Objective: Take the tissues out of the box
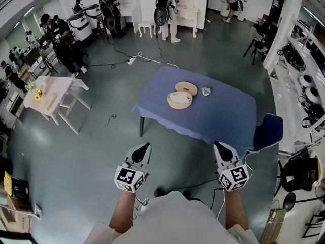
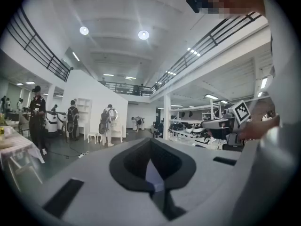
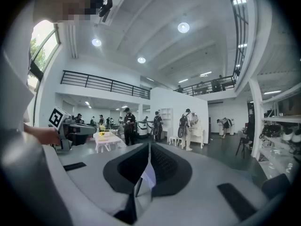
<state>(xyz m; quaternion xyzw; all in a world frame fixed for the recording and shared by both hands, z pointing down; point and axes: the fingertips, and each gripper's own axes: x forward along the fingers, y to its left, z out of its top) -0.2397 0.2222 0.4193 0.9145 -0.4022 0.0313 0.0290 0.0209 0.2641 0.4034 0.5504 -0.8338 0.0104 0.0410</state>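
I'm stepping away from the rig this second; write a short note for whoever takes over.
Left hand-held gripper: shut, empty. Right hand-held gripper: shut, empty. Both low by the body, short of the blue table.
Things: front wooden round and rear wooden round, the box and its lid, touch mid-table; which is which is unclear. Crumpled tissue lies right of them.
Done: apparently one tissue out.
Left: approach, pull out whatever remains; contents not visible.

We see a bright hall, evenly lit by round ceiling lamps (image 2: pixel 143 34); shadows are soft, edges bend strongly, corners are black.
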